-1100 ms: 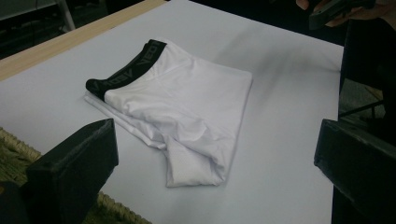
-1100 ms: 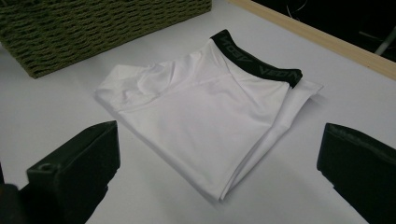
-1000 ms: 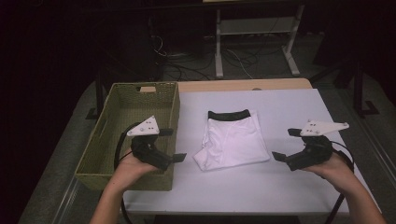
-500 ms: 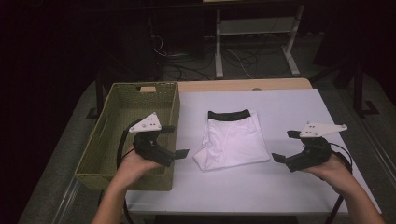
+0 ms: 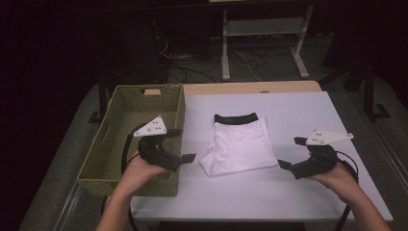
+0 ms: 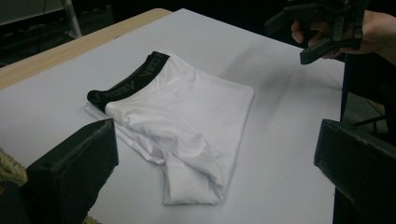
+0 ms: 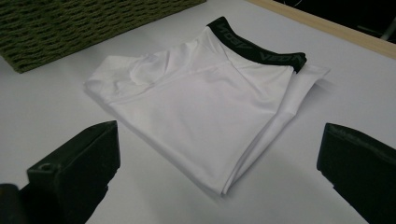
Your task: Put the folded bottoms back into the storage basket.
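A folded white pair of briefs with a black waistband (image 5: 238, 144) lies at the middle of the white table (image 5: 298, 110). My left gripper (image 5: 183, 144) hovers over the basket's right rim, just left of the garment, open and holding nothing. My right gripper (image 5: 290, 152) stands open to the garment's right, a short gap away. In the left gripper view the briefs (image 6: 187, 121) lie between and beyond the black jaws, with the right gripper (image 6: 322, 30) farther off. The right gripper view has the briefs (image 7: 205, 98) ahead of the spread jaws.
A green woven basket (image 5: 120, 120) stands on the left of the table, and its wall (image 7: 70, 23) also appears in the right gripper view. A wooden strip (image 5: 250, 88) runs along the table's far edge. Beyond it are a metal stand (image 5: 262, 33) and floor cables.
Both grippers have edged slightly toward the briefs. Their jaws stay open and the garment has not moved.
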